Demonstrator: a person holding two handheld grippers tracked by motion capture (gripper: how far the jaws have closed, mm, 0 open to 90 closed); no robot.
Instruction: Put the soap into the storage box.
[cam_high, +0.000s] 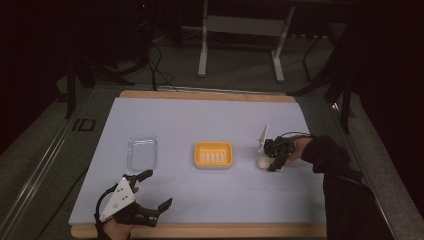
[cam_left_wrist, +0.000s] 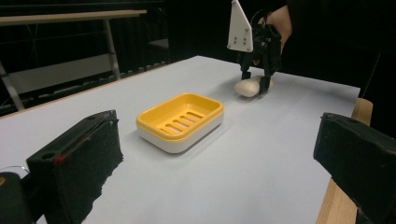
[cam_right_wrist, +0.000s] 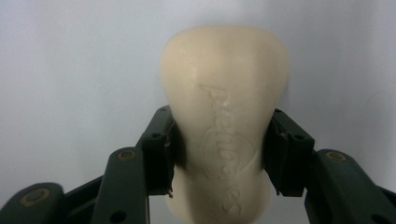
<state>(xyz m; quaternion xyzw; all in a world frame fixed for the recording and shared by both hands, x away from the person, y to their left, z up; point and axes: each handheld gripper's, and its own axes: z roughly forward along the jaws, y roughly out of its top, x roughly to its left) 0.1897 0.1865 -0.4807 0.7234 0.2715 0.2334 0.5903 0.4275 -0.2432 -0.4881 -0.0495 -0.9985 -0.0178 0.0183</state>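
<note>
Pinching a cream oval soap bar (cam_right_wrist: 224, 116) on the pale surface (cam_high: 210, 195), the right tool (cam_high: 274, 163) points downward; the left tool (cam_high: 150, 192) gapes wide, holding nothing.

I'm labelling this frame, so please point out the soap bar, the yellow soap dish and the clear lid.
soap bar (cam_right_wrist: 223, 88): right gripper view, embossed top face.
yellow soap dish (cam_high: 213, 154): high view, slotted floor.
clear lid (cam_high: 142, 152): high view, flat middle.

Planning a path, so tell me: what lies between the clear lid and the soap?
The yellow soap dish sits between the clear lid and the soap, which the right gripper clamps; bare sheet either side, per the high view.
</note>
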